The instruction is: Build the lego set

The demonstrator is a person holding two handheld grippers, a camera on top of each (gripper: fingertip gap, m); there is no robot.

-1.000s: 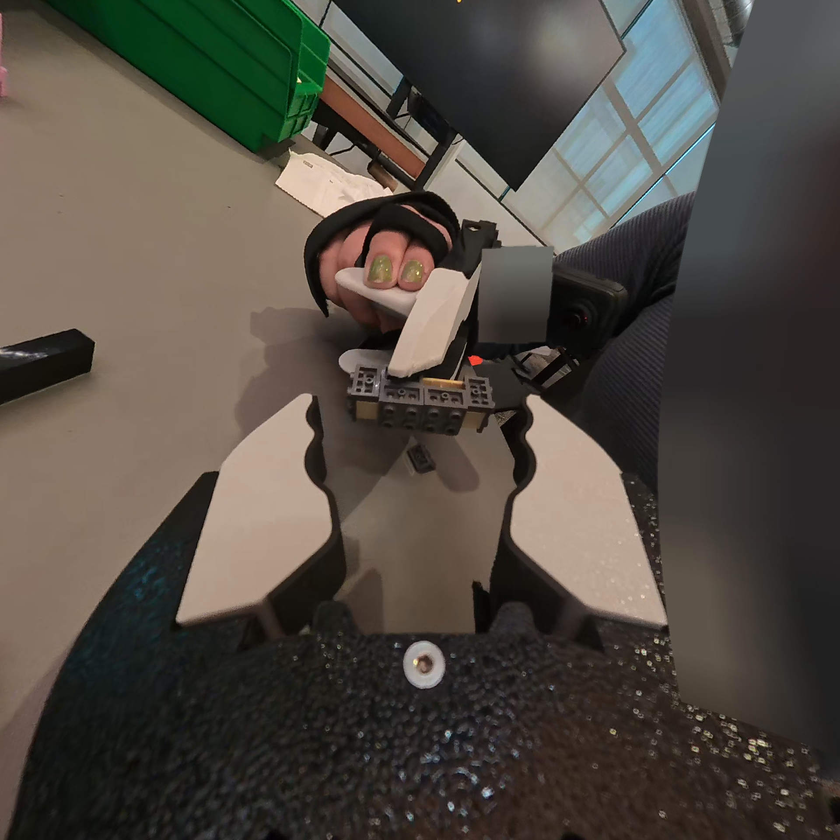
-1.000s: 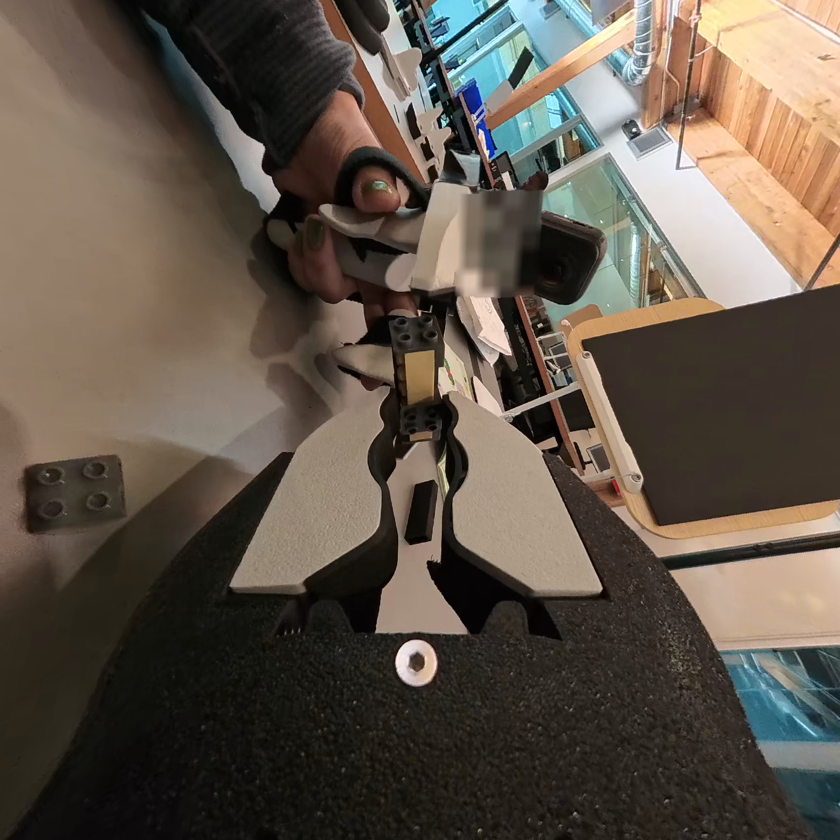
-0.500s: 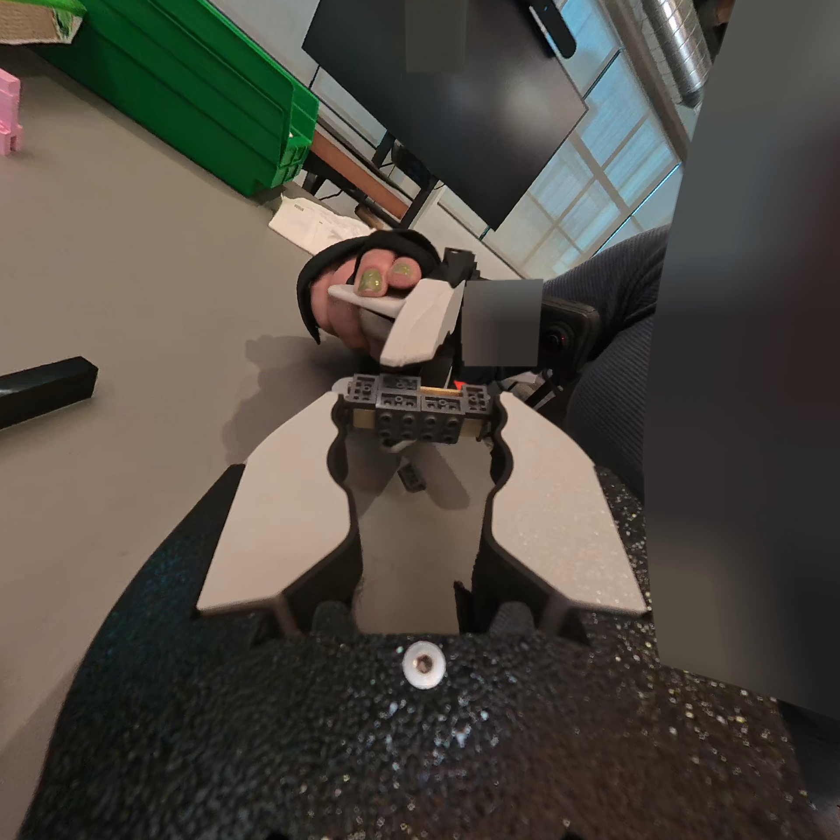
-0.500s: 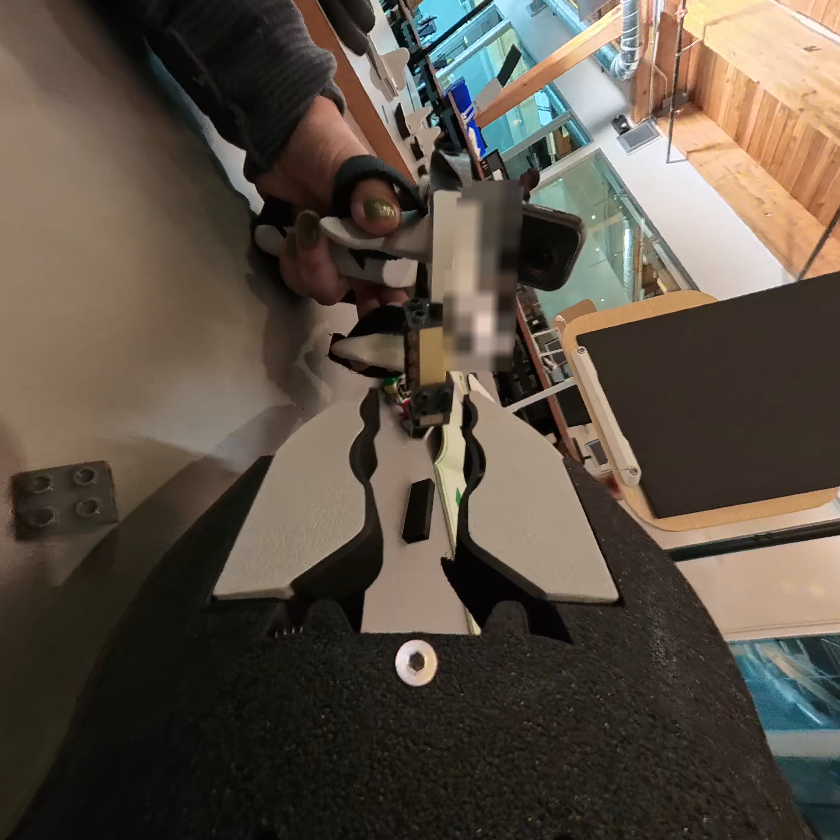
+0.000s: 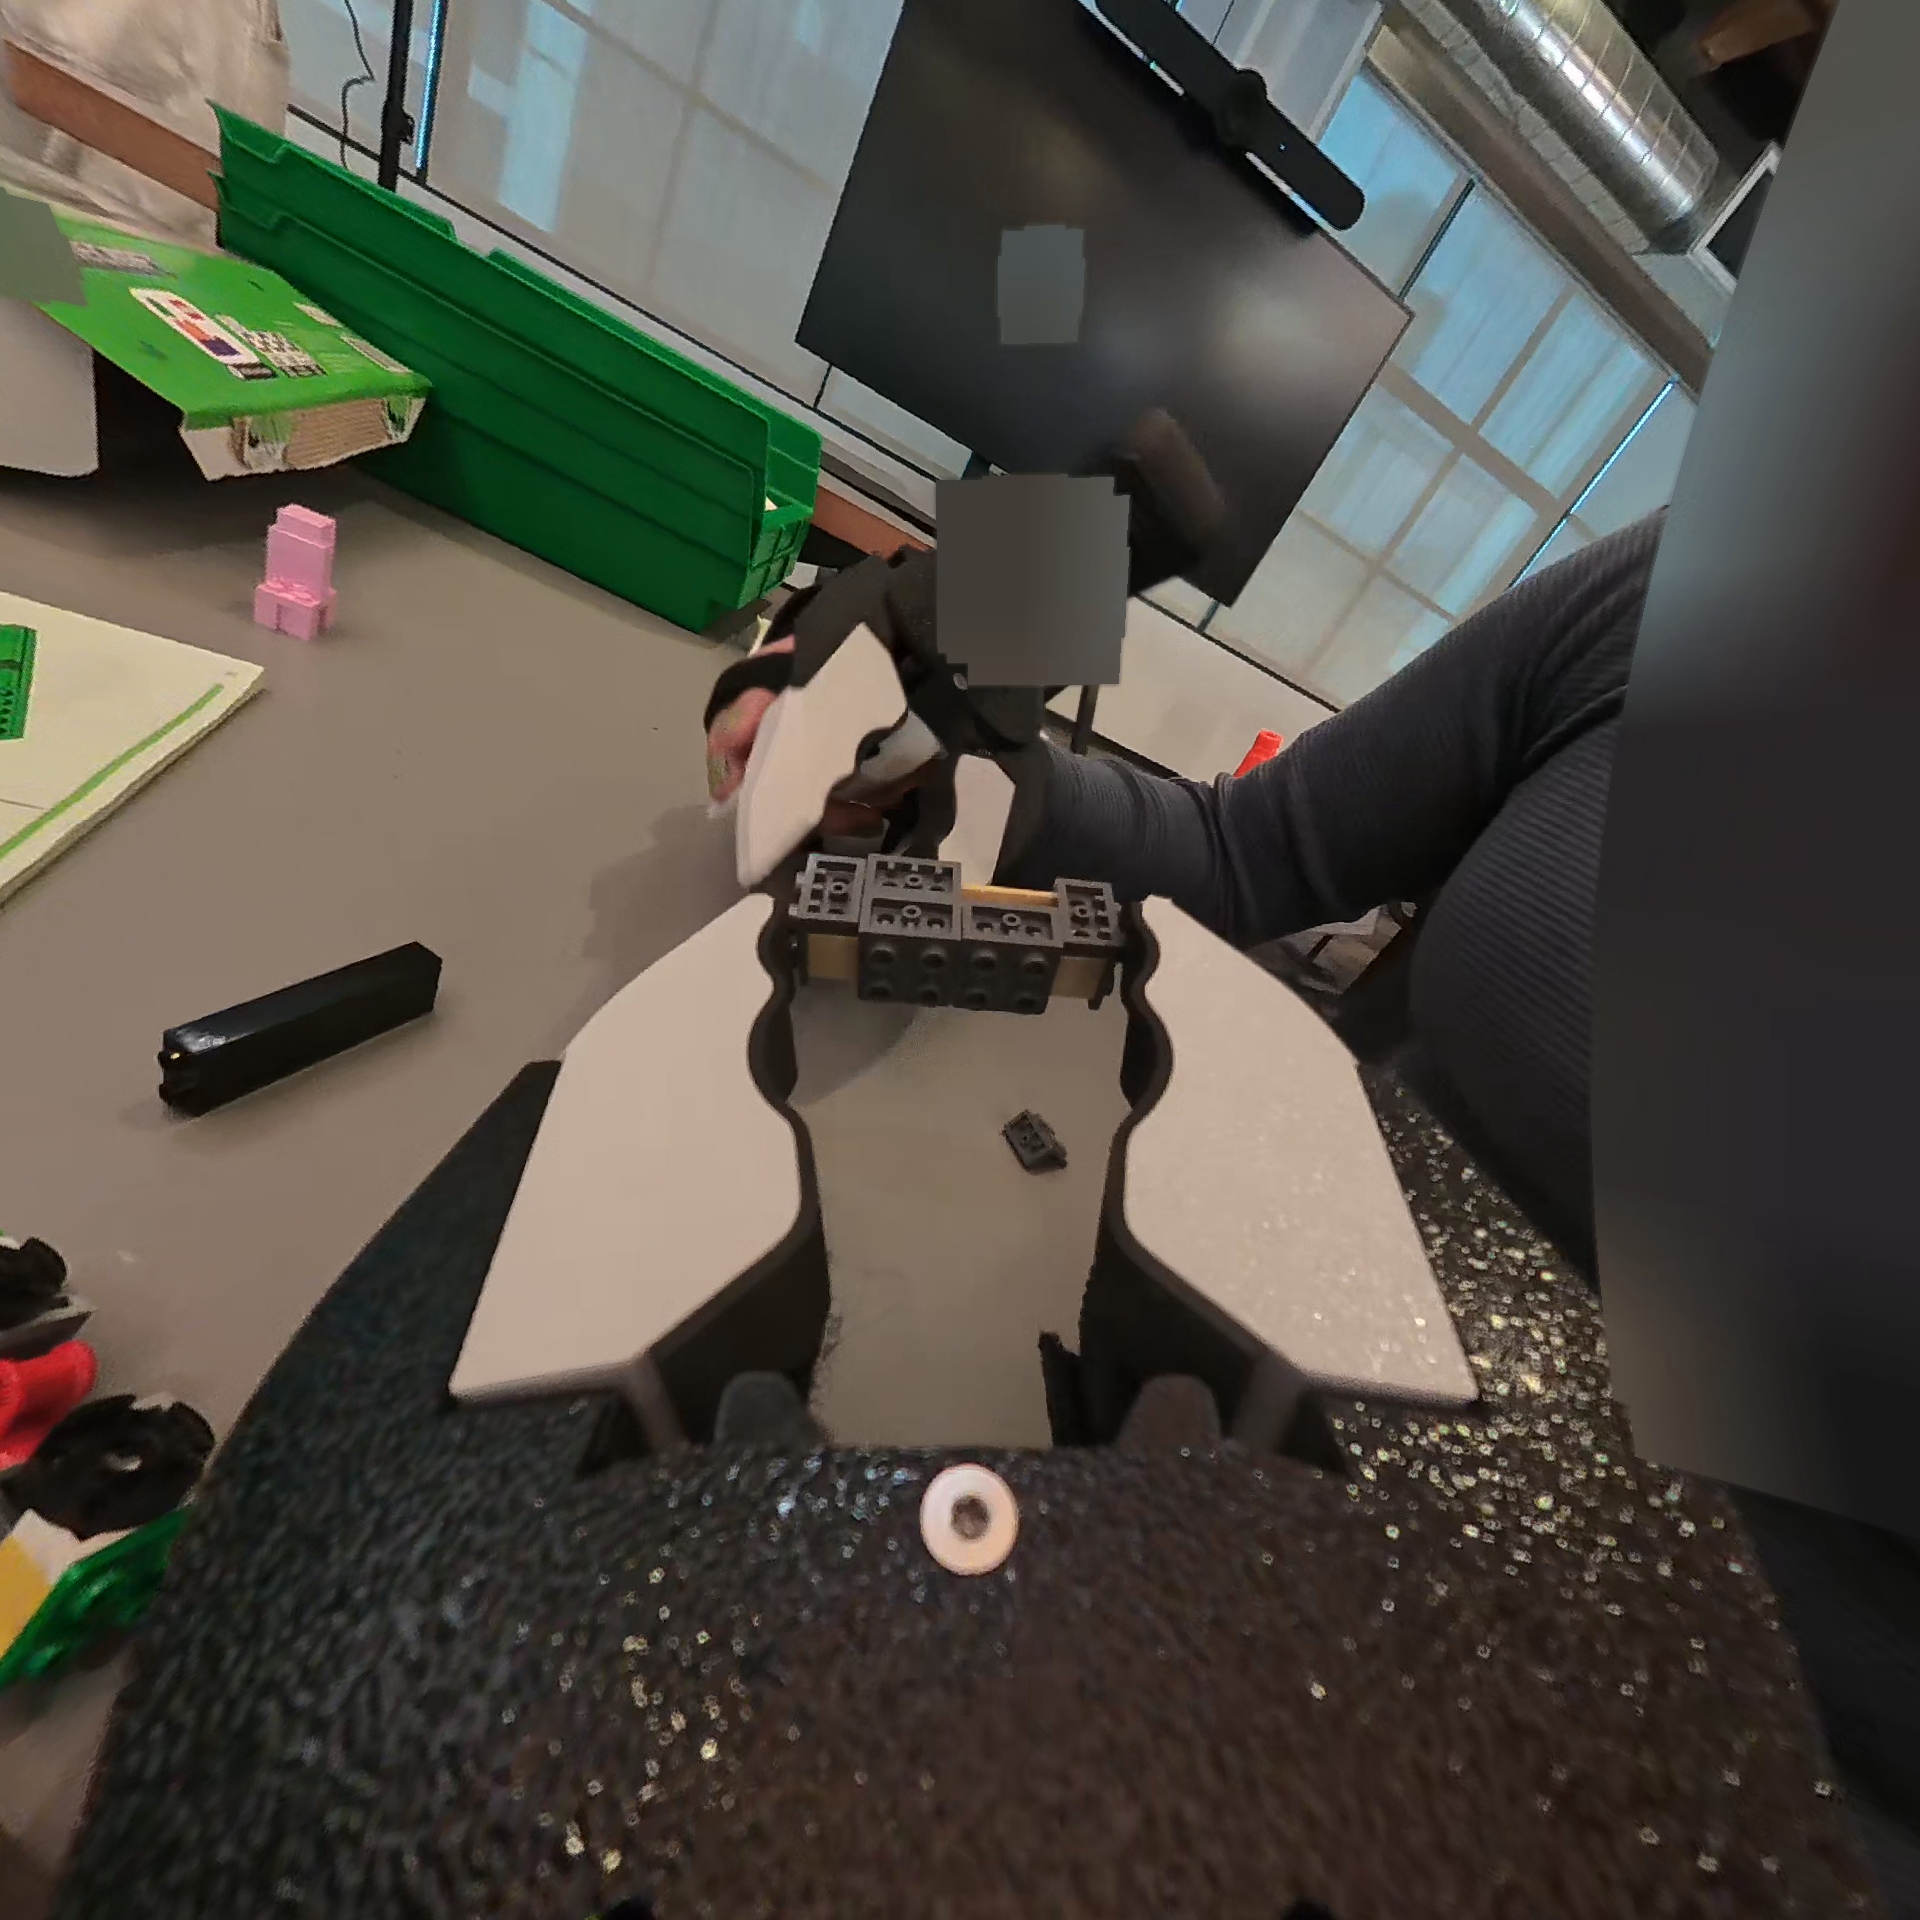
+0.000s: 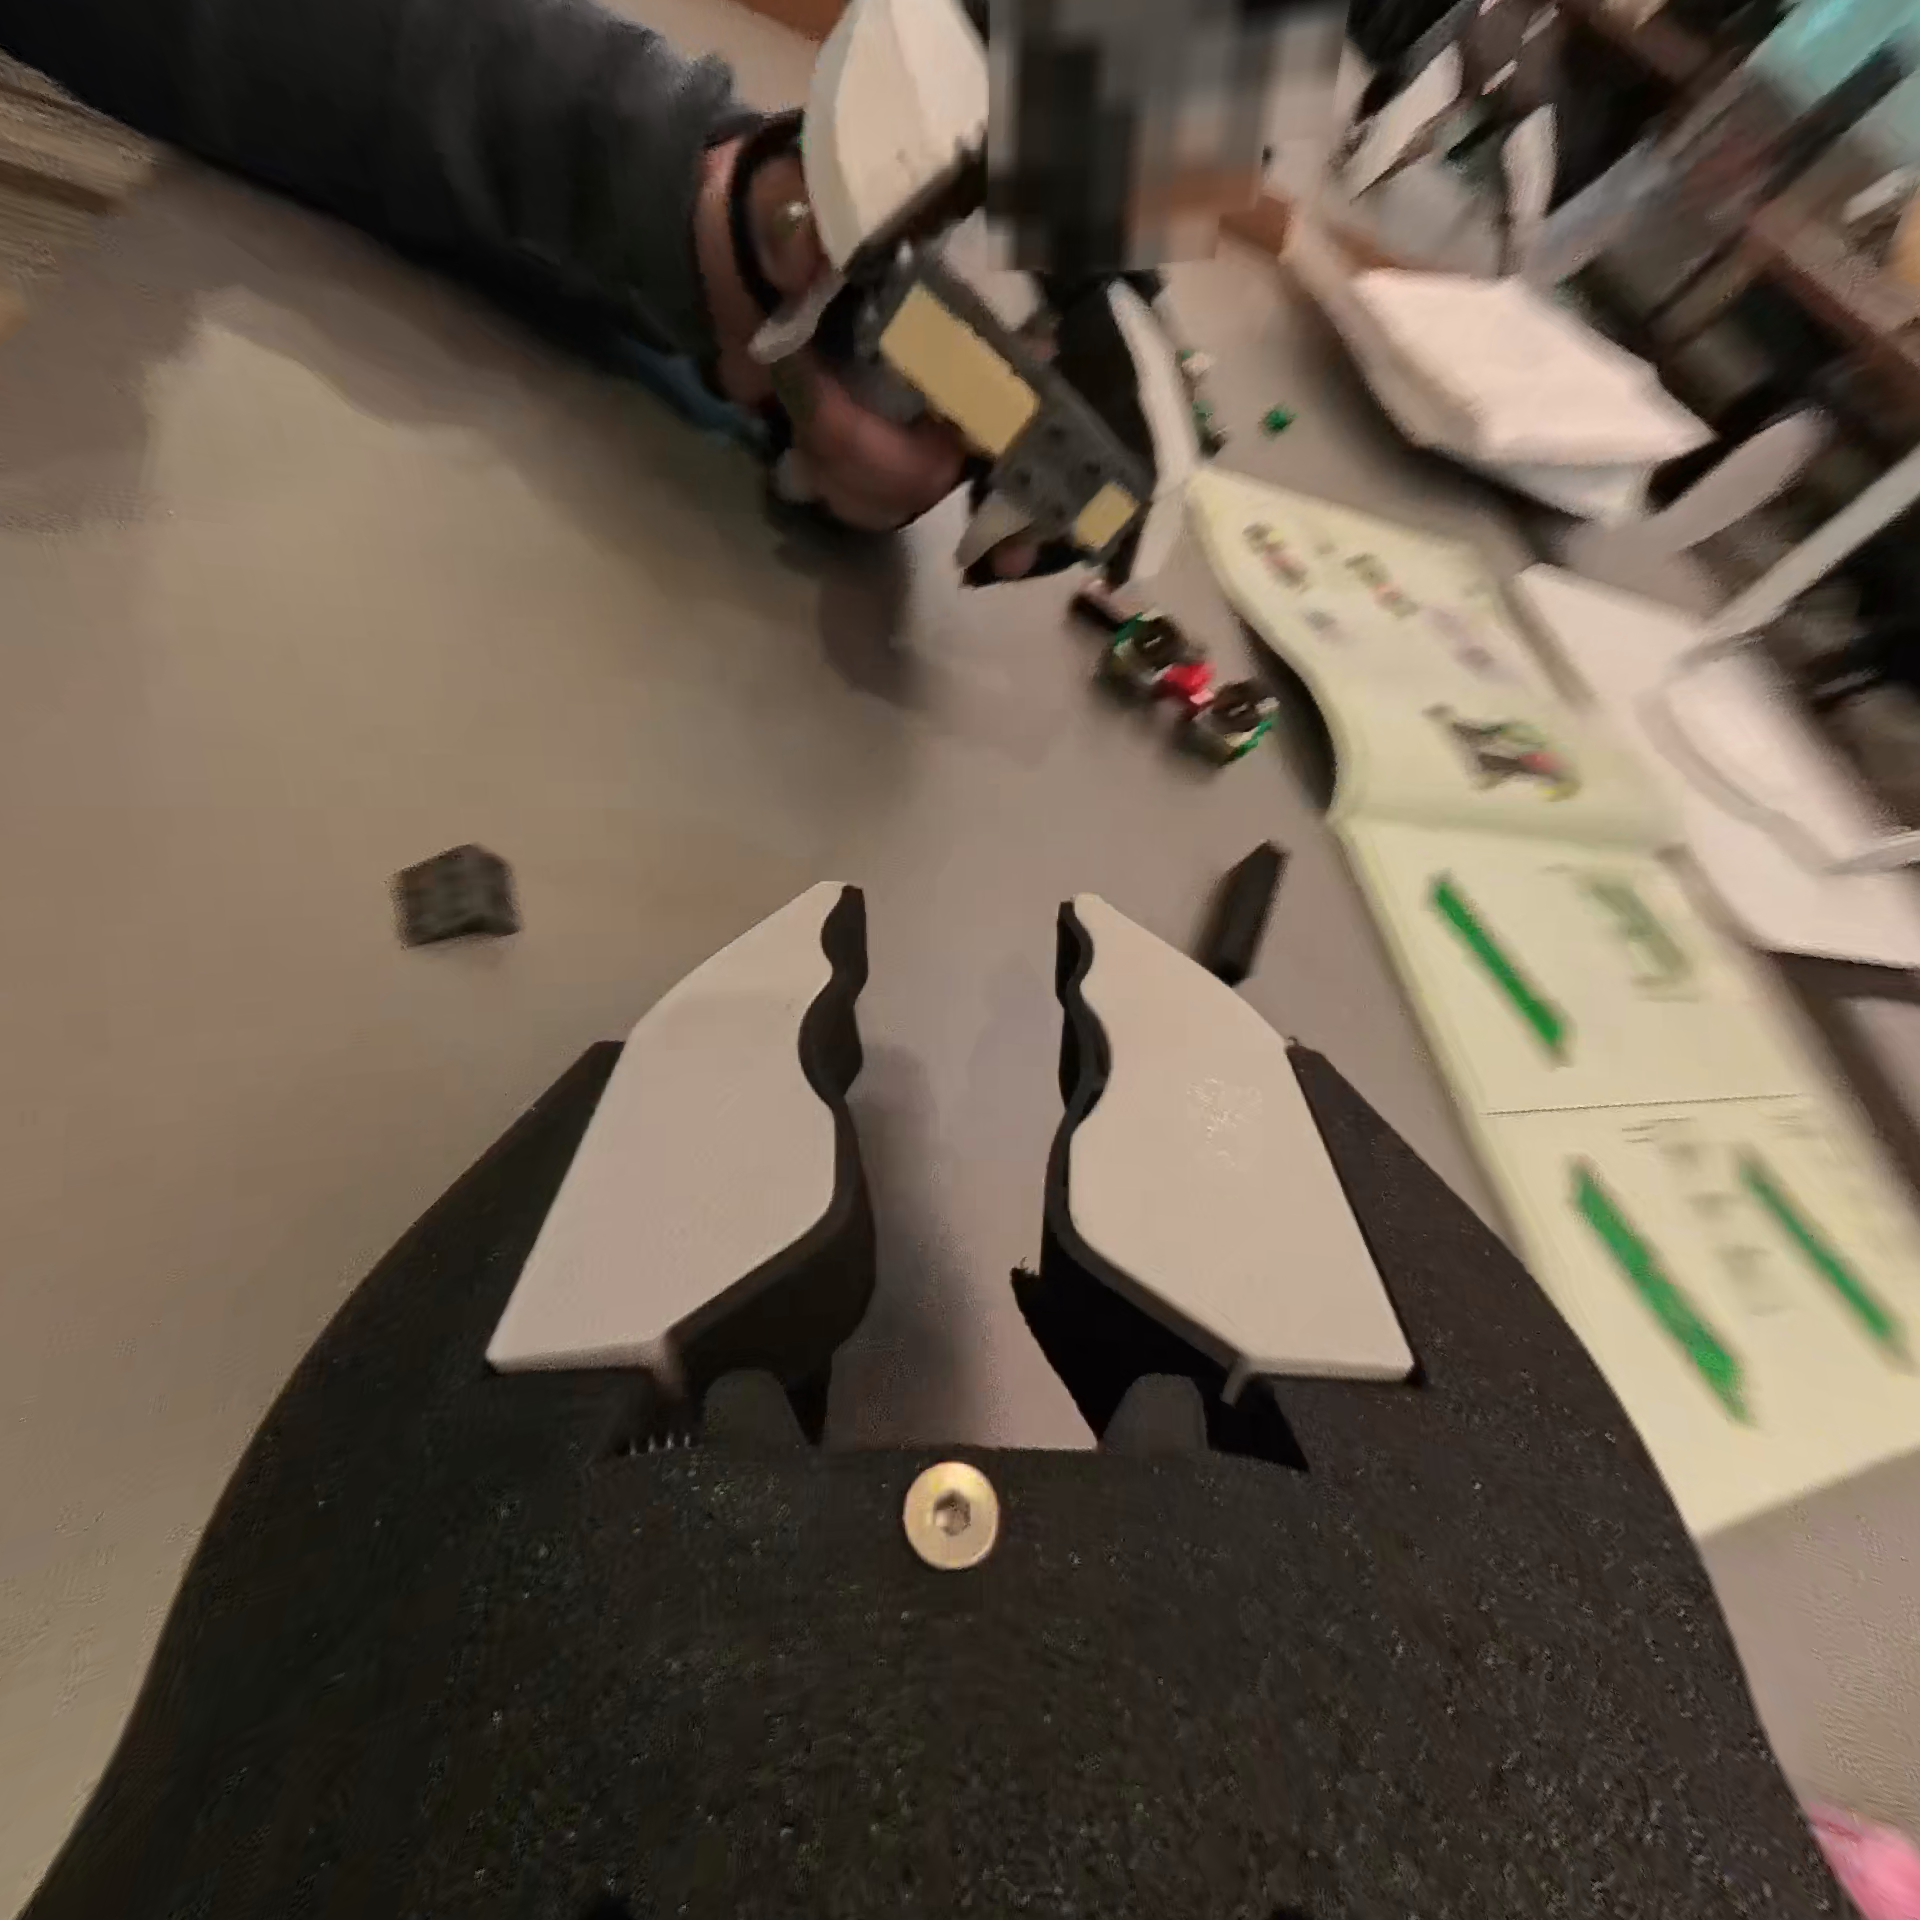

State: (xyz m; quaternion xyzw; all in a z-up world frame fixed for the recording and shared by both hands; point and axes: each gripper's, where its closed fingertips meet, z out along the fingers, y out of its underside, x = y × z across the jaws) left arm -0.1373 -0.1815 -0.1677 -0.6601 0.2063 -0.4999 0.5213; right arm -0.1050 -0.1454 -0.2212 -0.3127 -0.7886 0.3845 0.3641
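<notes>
My left gripper [image 5: 954, 935] is shut on a dark grey and tan lego assembly [image 5: 951, 956], gripped by its two ends and held above the grey table [image 5: 468, 831]. The assembly also shows in the right wrist view [image 6: 966, 384], blurred, held up at the top. My right gripper [image 6: 958, 912] is open and empty, low over the table and apart from the assembly. One of its white fingers [image 5: 800, 769] shows behind the assembly in the left wrist view. A small dark grey plate [image 6: 454, 896] lies on the table left of my right gripper.
A long black brick [image 5: 299, 1027] lies to the left, and a small dark piece [image 5: 1034, 1140] lies under my left gripper. An open instruction booklet [image 6: 1558, 935], a wheeled red and green build [image 6: 1184, 675], a pink figure [image 5: 296, 571] and green bins [image 5: 540, 416] are around. About 7 cm separates my right fingertips from the small dark grey plate [image 6: 454, 896].
My left gripper closed on the ends of the assembly and lifted it. My right gripper let go of the assembly, opened and drew back and down toward the table.
</notes>
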